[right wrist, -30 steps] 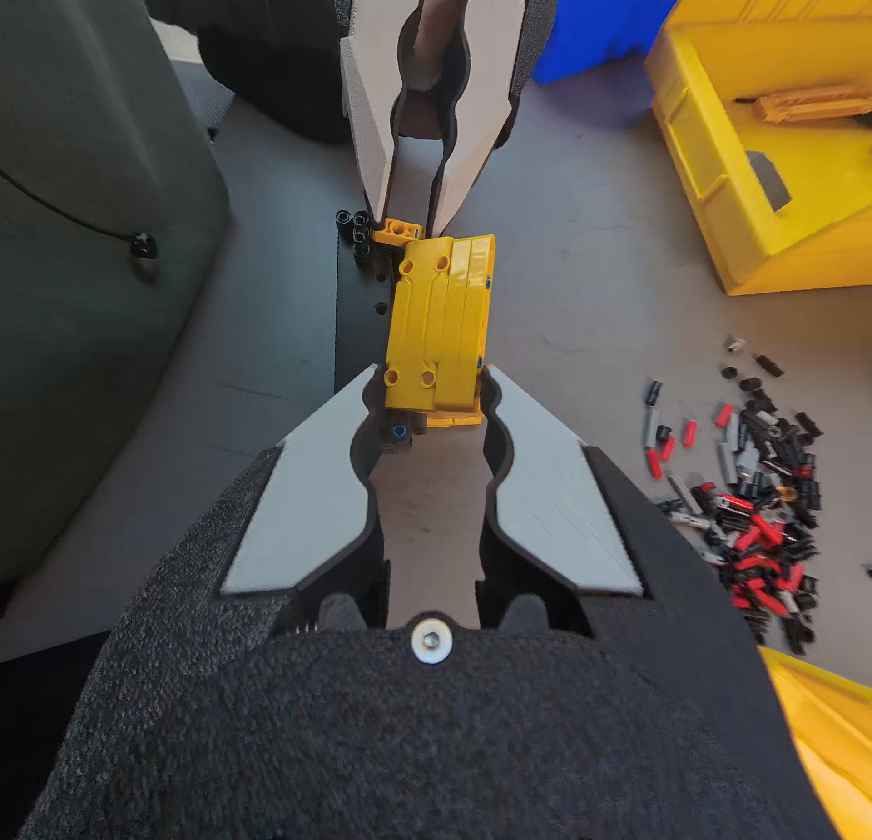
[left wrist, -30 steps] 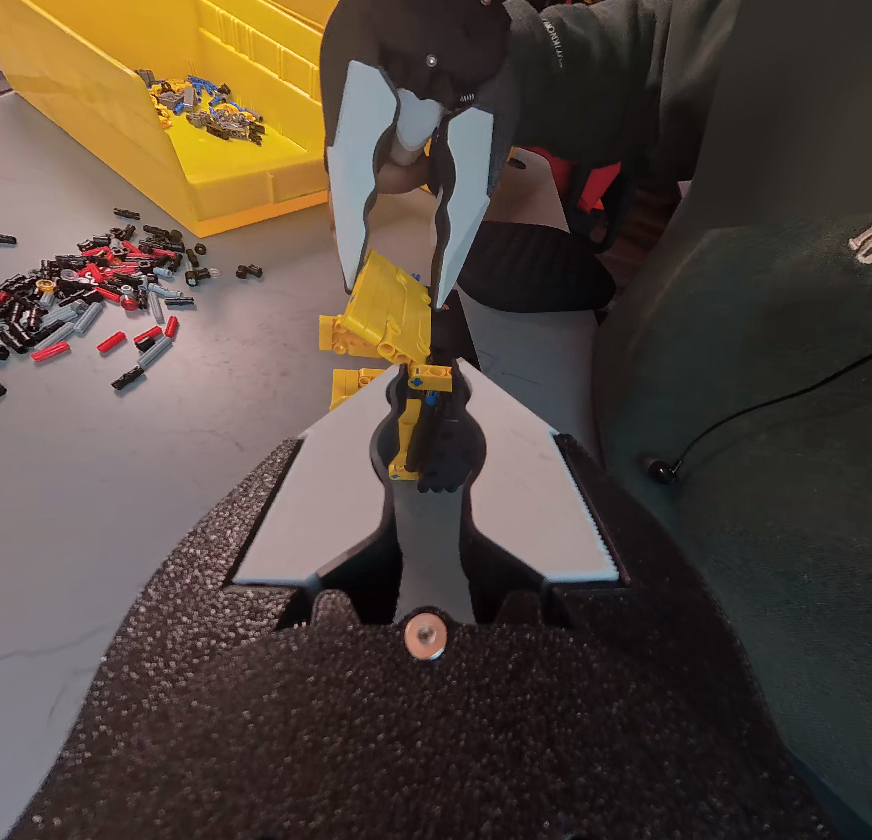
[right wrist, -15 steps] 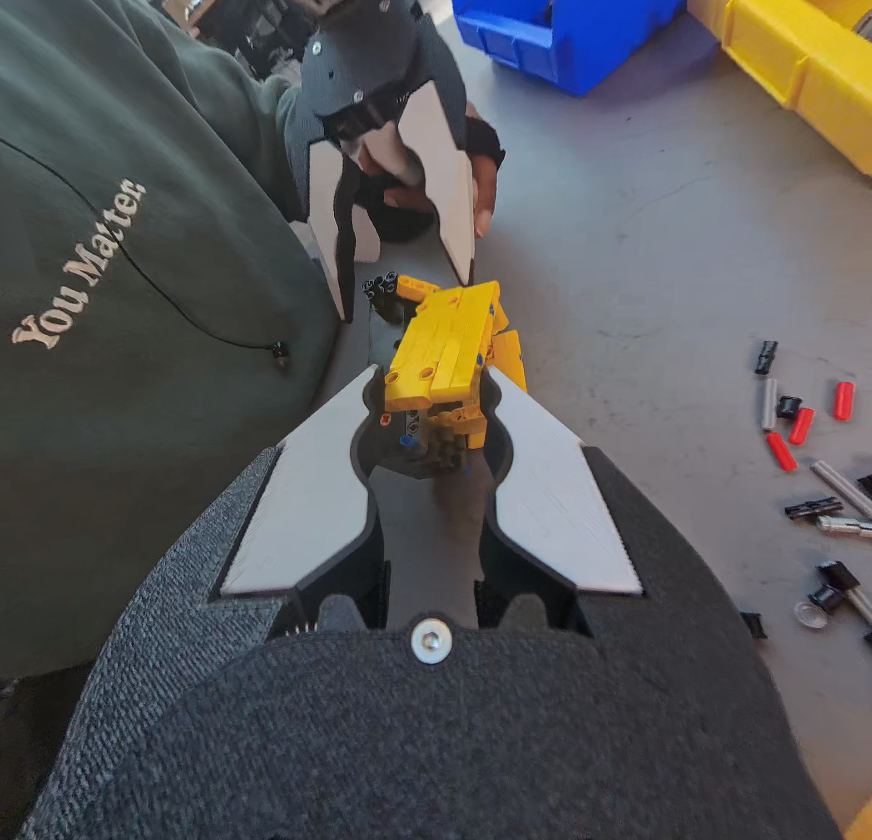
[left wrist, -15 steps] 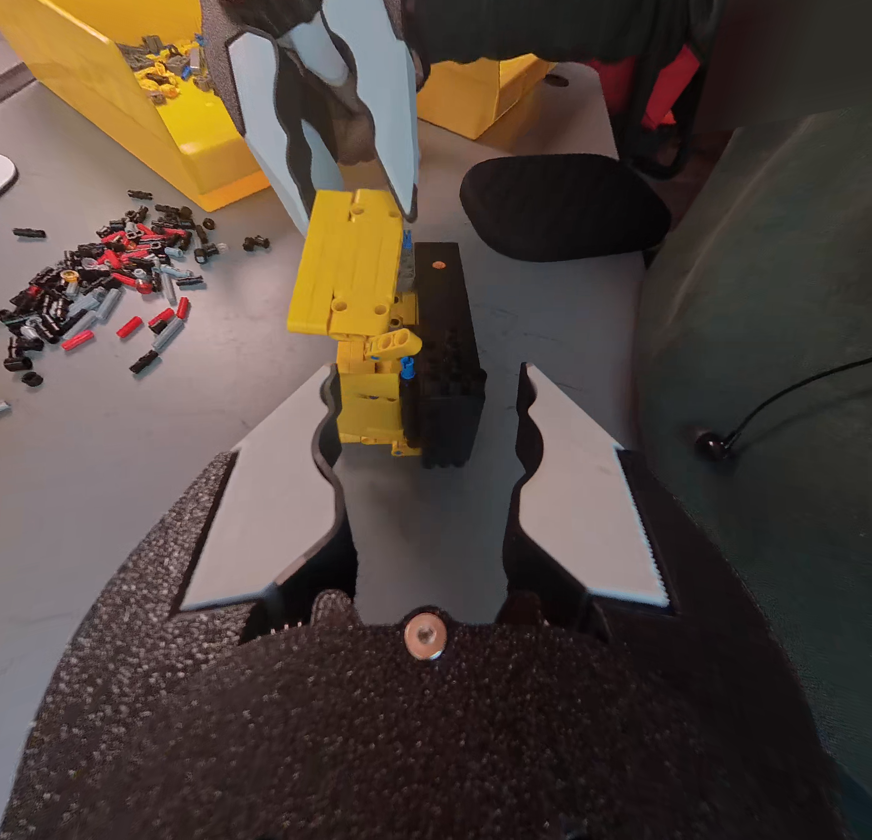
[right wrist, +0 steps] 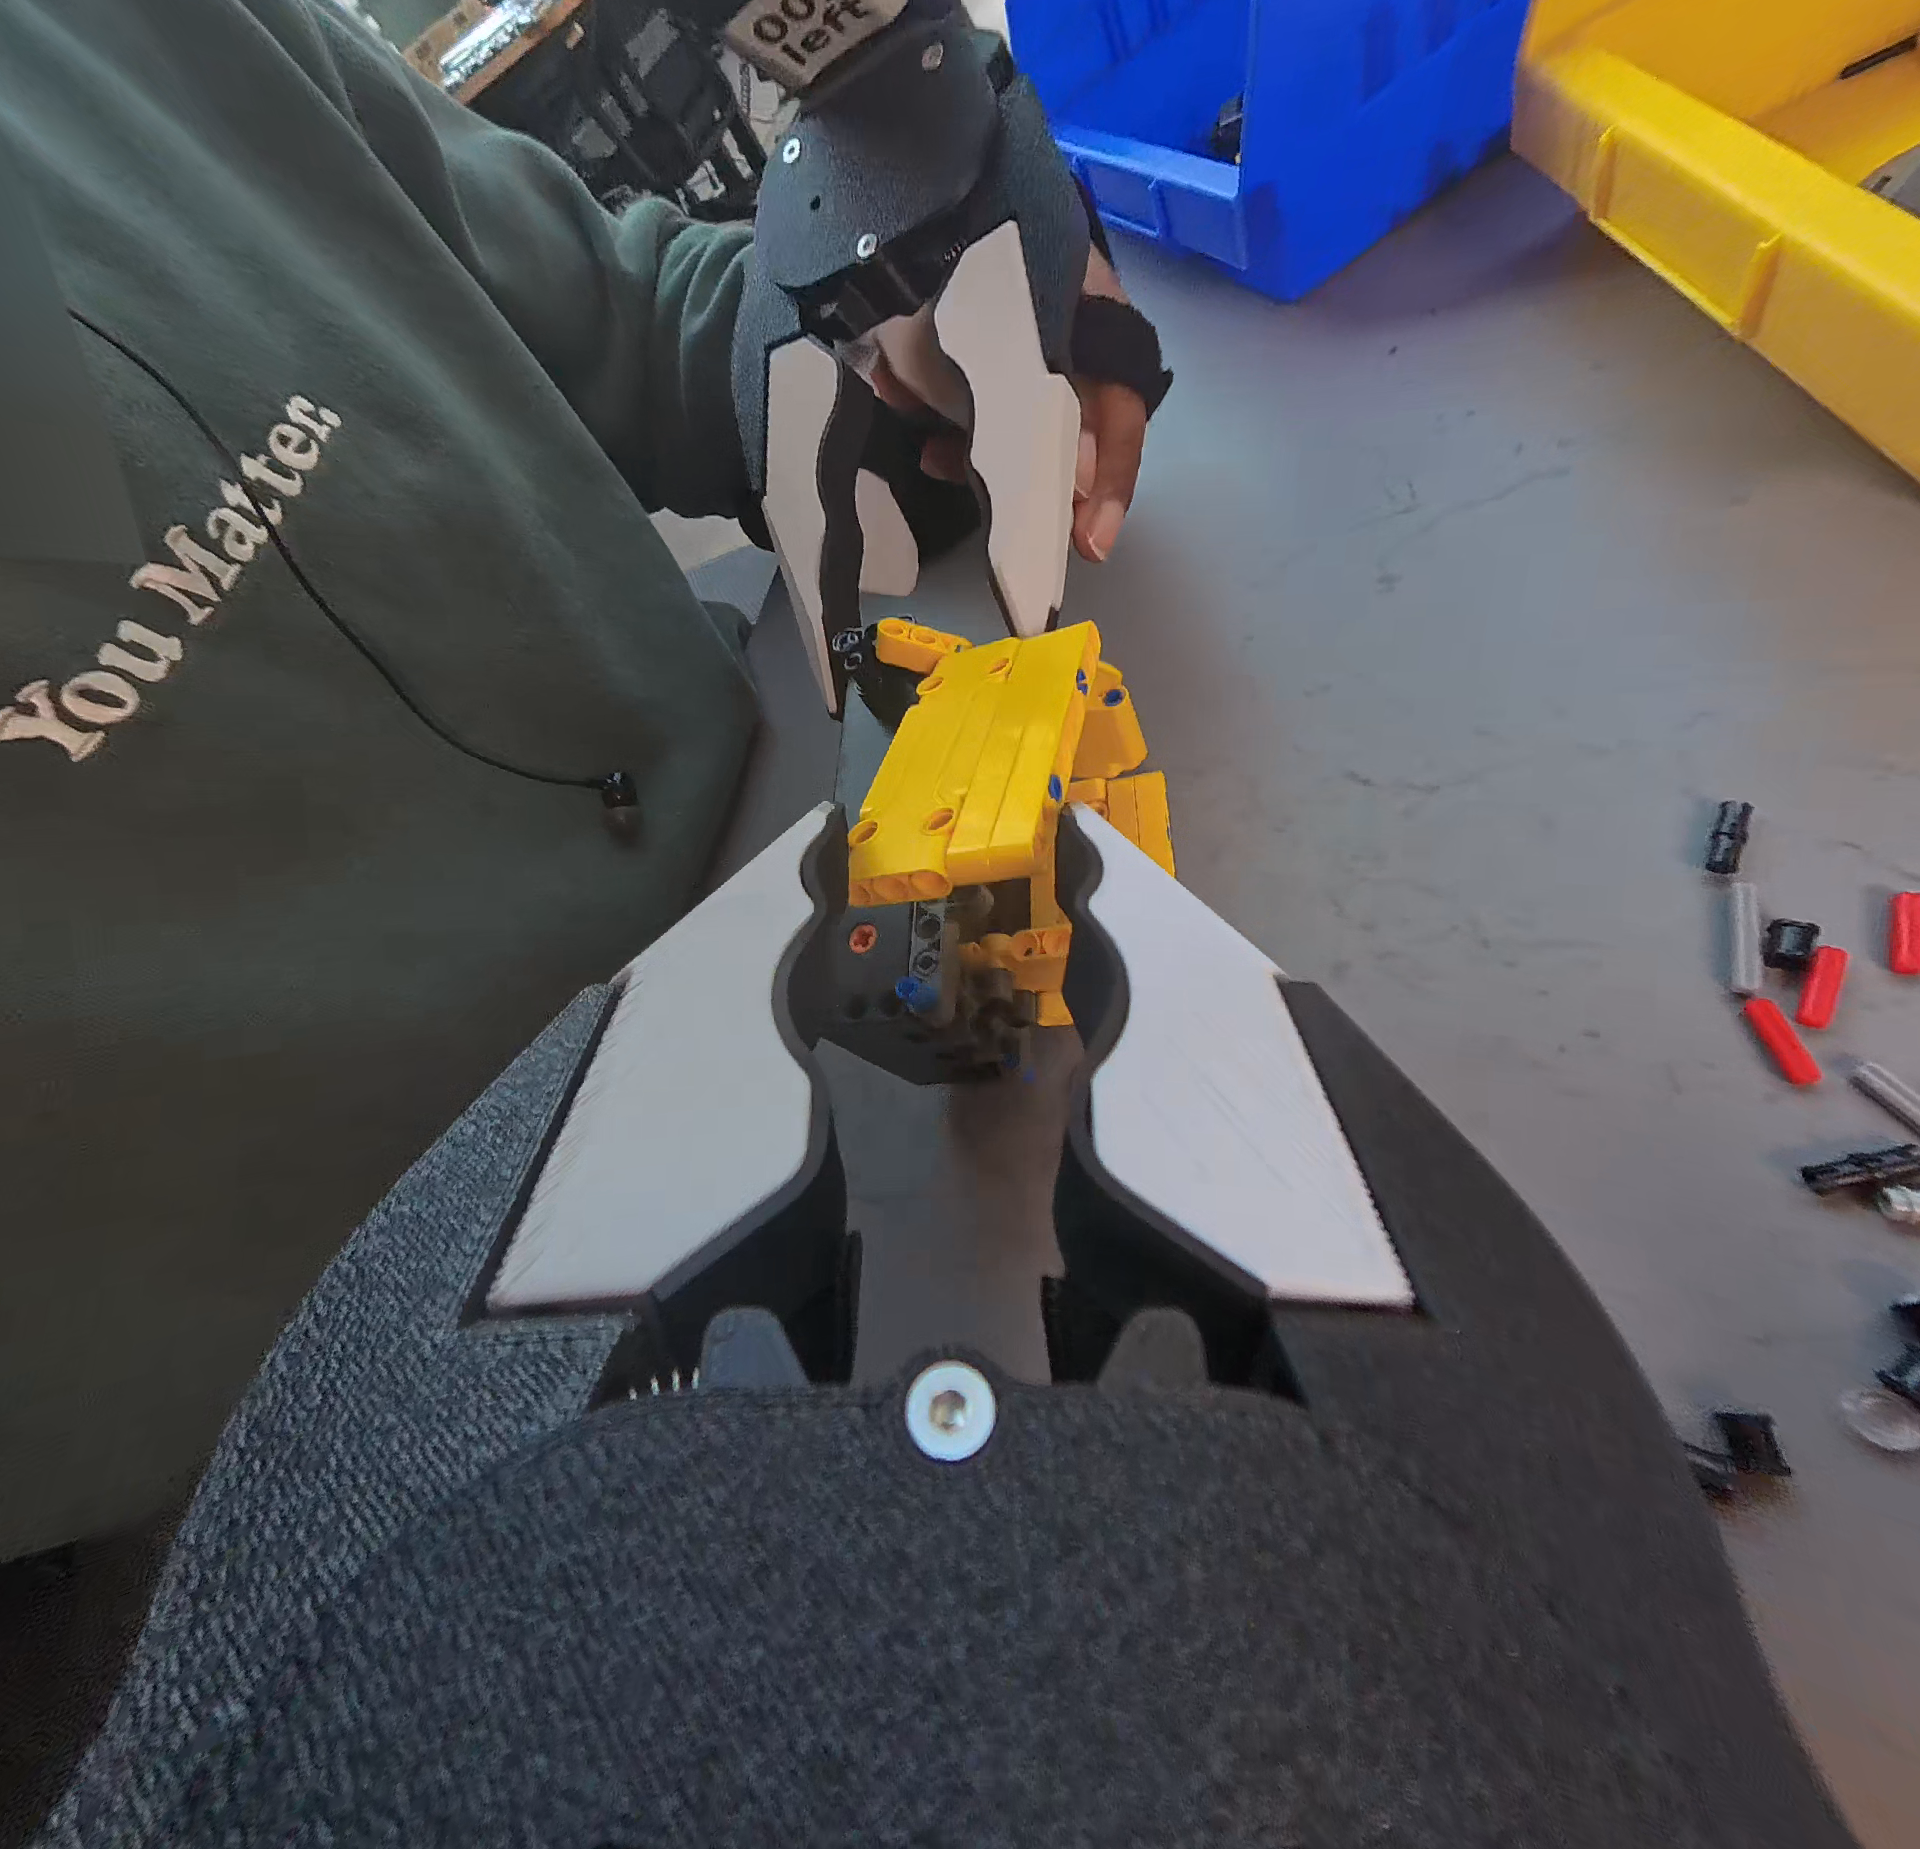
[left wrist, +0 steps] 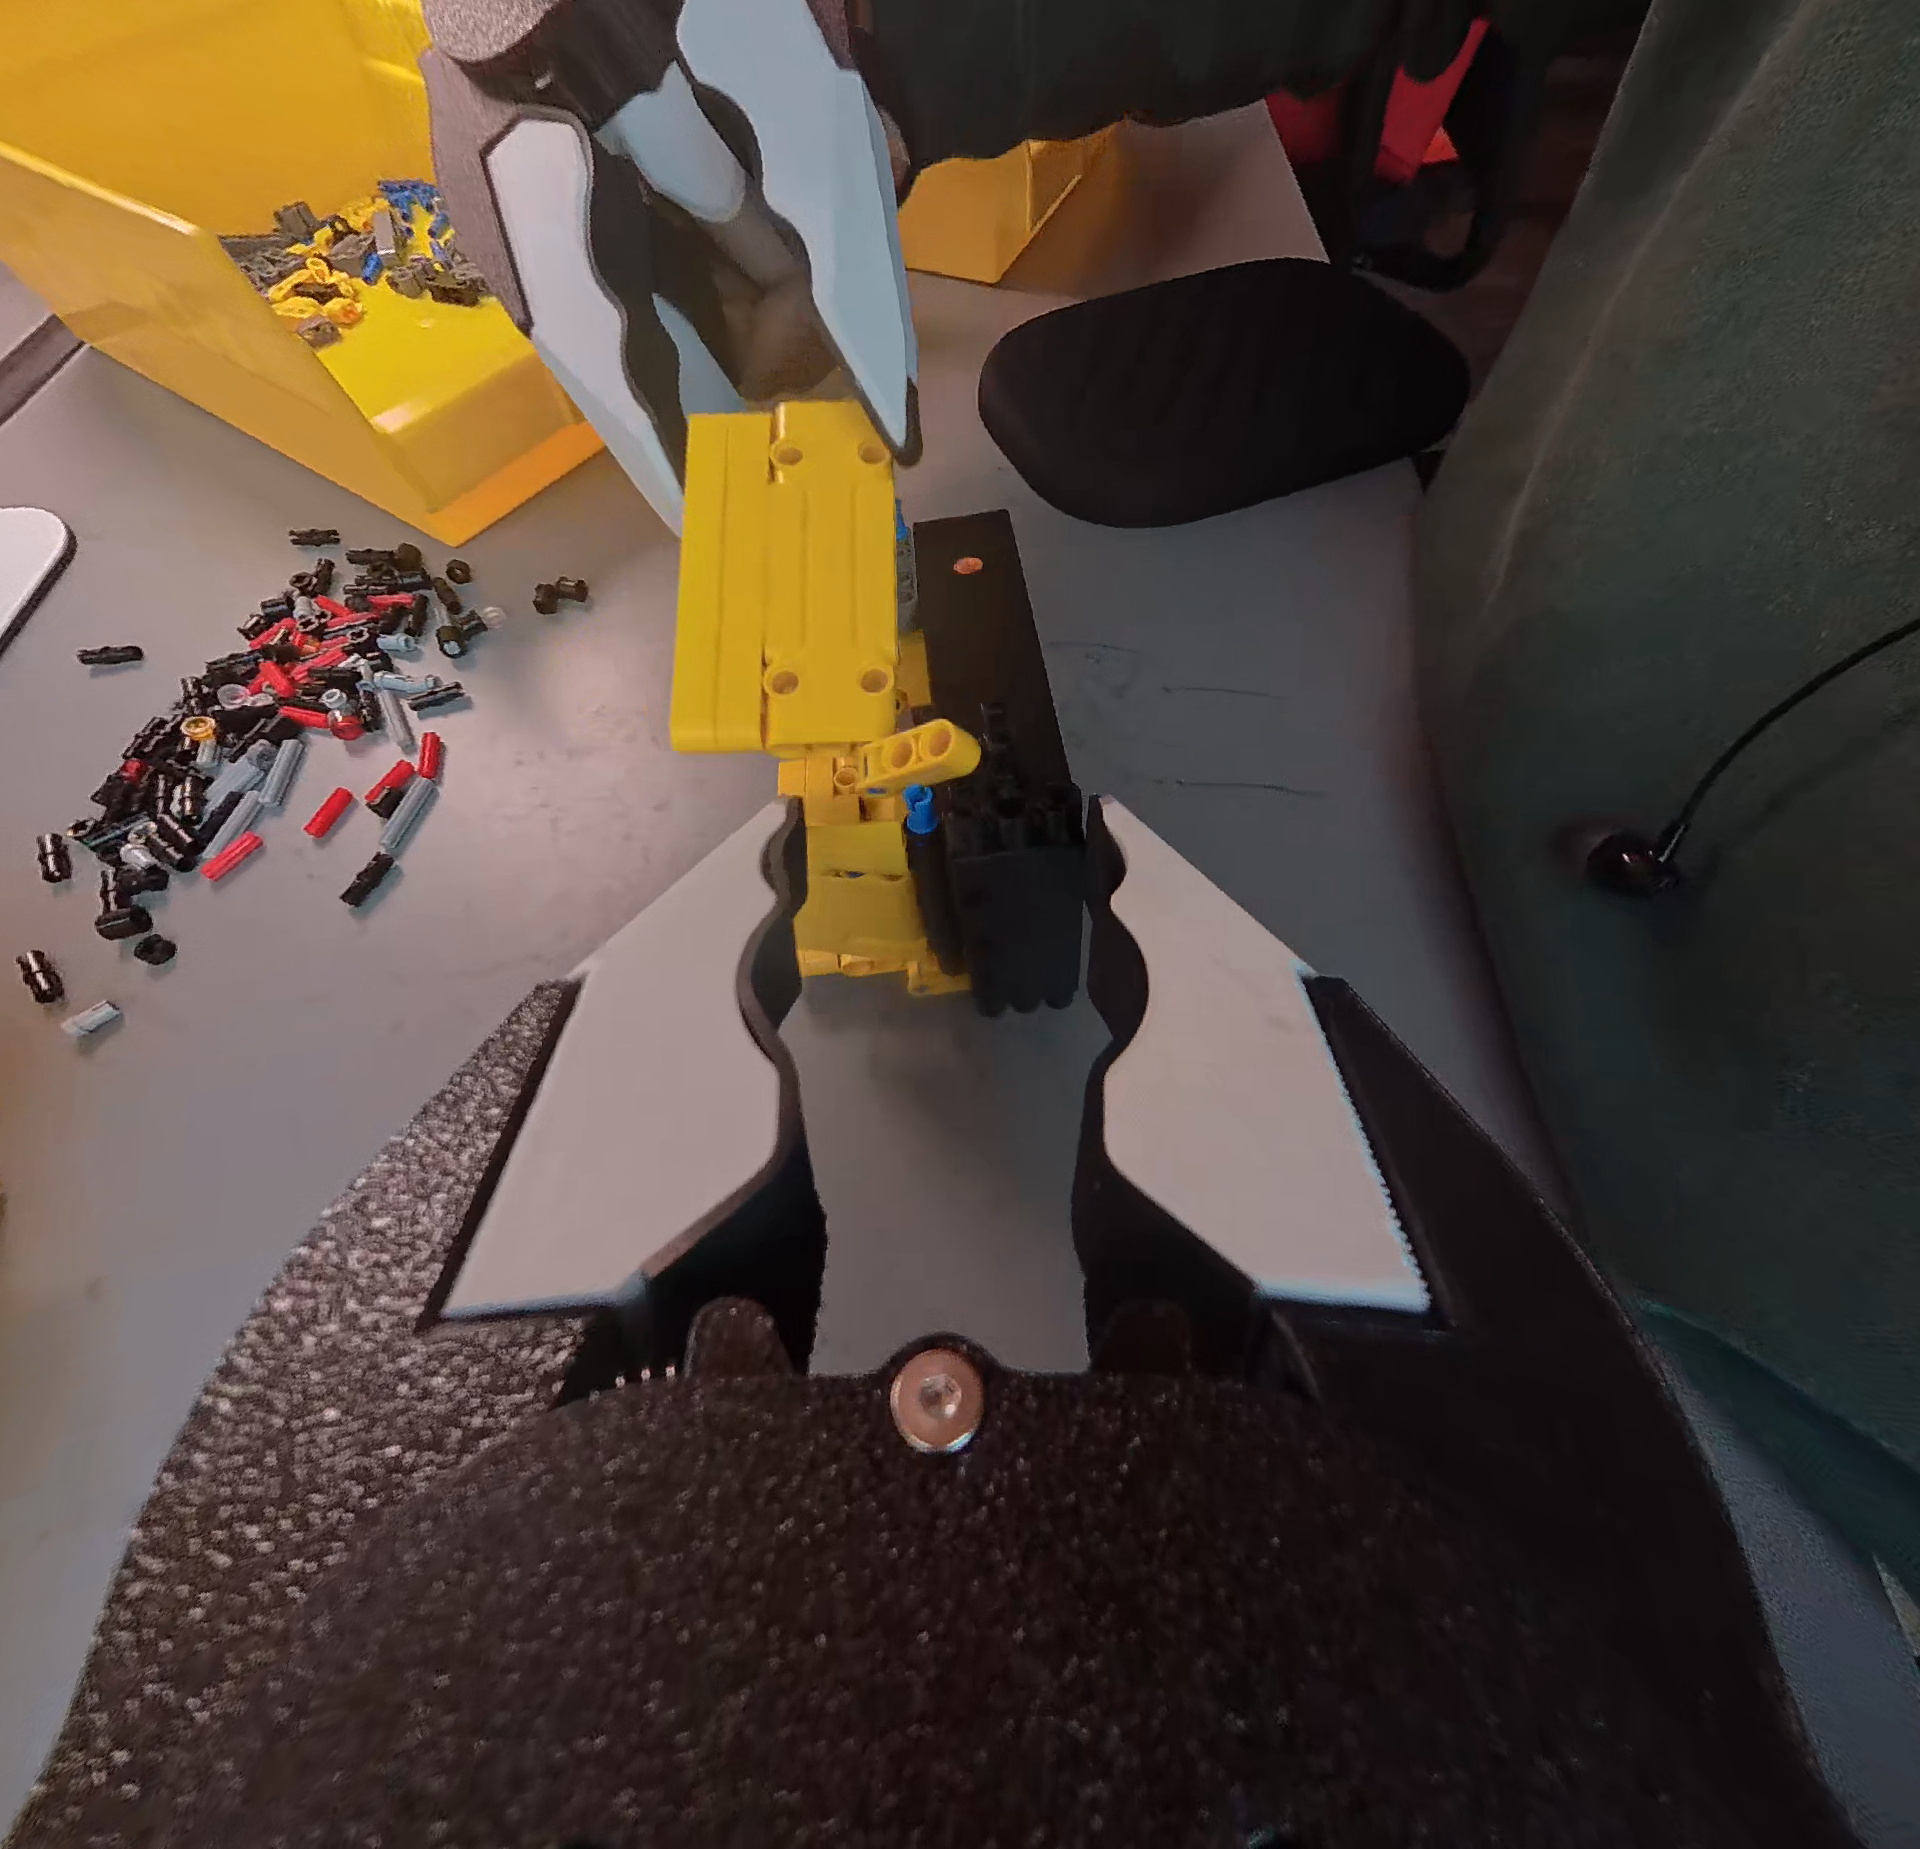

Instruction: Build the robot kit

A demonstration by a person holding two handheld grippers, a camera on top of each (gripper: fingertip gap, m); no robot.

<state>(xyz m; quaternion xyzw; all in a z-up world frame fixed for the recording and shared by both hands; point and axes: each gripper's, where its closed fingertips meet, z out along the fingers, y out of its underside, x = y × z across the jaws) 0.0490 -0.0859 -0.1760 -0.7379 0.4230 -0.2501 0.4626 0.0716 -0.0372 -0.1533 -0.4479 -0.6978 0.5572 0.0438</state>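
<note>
In the left wrist view the left gripper [left wrist: 935, 843] sits at the centre of the frame with its jaws closed in on the near end of a yellow-and-black brick model [left wrist: 821, 677], one grey finger against the yellow side and the other against the black block; whether they press firmly cannot be told for sure, but the tips touch both flanks. Directly above it, in the upper middle of the frame, the right gripper [left wrist: 774, 438] comes down onto the far end of the same model, its tips straddling the flat yellow panel. In the right wrist view the right gripper [right wrist: 951, 823] grips that panel end at centre frame, jaws pinched onto its sides, with grey and blue pins showing underneath. The model rests on a grey tabletop [left wrist: 312, 1072] — a black slab runs along its right side. At centre left in the left wrist view lies a loose pile of small parts [left wrist: 239, 729] in black, red and grey, and above it, at upper left, a yellow bin [left wrist: 208, 324] holds more small pieces. A black rounded pad [left wrist: 1226, 386] lies at upper right. In the right wrist view a blue bin [right wrist: 1278, 106] stands at the top — and a green sweatshirt [right wrist: 312, 552] fills the left side.
</note>
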